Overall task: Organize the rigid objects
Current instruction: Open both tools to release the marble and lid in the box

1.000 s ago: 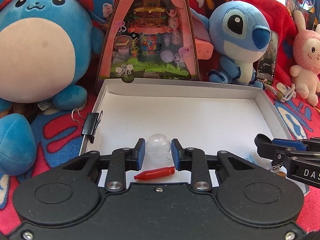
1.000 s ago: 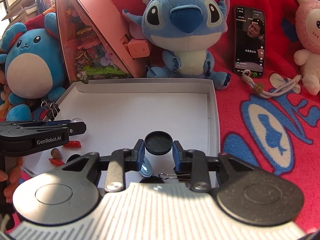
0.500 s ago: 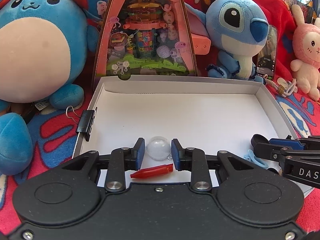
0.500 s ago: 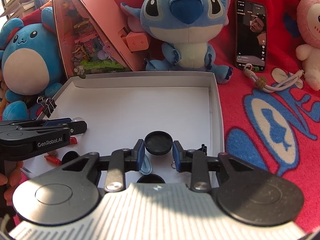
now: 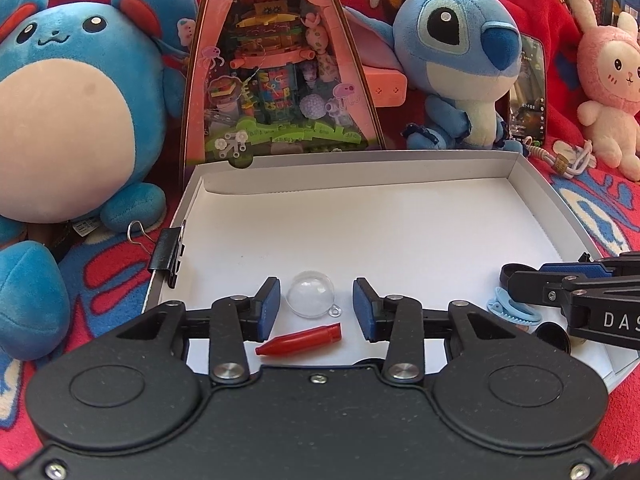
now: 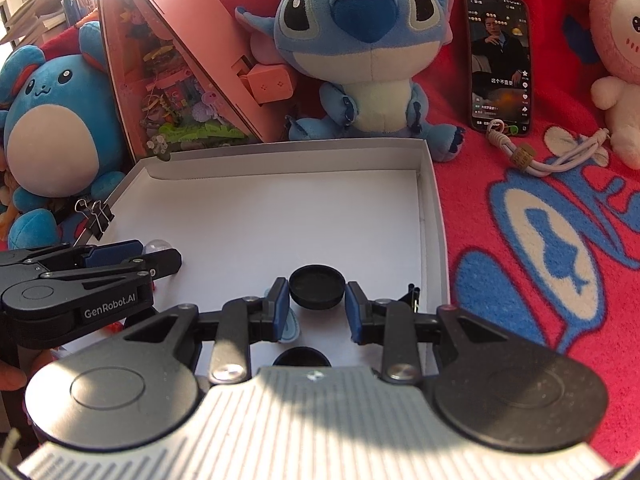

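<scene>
A red patterned blanket [image 6: 520, 240] fills the frame around the white tray [image 5: 560, 216]. Left gripper [image 5: 315, 304] jaws are opening, released from the clear dome [image 5: 310, 294]; right gripper [image 6: 316, 306] jaws are opening around the black cap [image 6: 317, 291].

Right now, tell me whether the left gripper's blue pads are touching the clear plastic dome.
Apart. In the left wrist view, white box floor shows on both sides between the clear plastic dome and the opening left gripper pads.

It looks like a home — a red patterned fleece blanket [image 6: 560, 240] covers the surface, with plush toys [image 5: 460, 60] lined along the far side, a pink toy display box [image 5: 280, 72], a phone [image 6: 500, 64] propped up, and bookshelves [image 6: 36, 12] far left.
</scene>
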`<state>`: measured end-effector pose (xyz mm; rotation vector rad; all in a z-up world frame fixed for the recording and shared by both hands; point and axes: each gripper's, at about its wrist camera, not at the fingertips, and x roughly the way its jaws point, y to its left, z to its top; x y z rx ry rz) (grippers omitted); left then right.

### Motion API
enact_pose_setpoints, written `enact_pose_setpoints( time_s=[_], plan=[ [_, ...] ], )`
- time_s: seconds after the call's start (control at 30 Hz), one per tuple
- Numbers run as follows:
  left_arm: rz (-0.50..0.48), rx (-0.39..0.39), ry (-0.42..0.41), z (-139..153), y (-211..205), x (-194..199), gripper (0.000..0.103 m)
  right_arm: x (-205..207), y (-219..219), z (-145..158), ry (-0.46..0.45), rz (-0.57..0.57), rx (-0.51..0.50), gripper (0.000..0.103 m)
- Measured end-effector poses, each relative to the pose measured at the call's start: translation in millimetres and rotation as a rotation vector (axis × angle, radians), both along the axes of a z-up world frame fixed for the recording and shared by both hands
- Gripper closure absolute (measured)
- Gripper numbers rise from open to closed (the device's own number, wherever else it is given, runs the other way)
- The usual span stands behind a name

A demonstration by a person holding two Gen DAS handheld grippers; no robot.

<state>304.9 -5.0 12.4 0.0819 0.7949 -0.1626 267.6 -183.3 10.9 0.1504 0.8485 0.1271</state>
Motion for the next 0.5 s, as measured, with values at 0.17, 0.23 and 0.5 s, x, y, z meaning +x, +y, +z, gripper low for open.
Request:
enact_pose_setpoints(
  time_s=[0.17, 0.23, 0.5],
  plan=[
    [-0.002, -0.001, -0.032, 7.4, -1.8, -9.9, 0.051, -4.7, 0.1, 2.6, -0.016, -0.002, -0.008, 0.048],
    [-0.008, -0.006, -0.050, 12.0, -2.2, -16.0, 0.046, -8.0, 0.1, 4.7, -0.026, 0.004, -0.005, 0.045],
    [-0.034, 0.025, -0.159, 34.2, -10.3, -48.5, 0.024, -23.6, -0.3, 18.2, -0.083, 0.020, 0.000, 0.033]
  ],
)
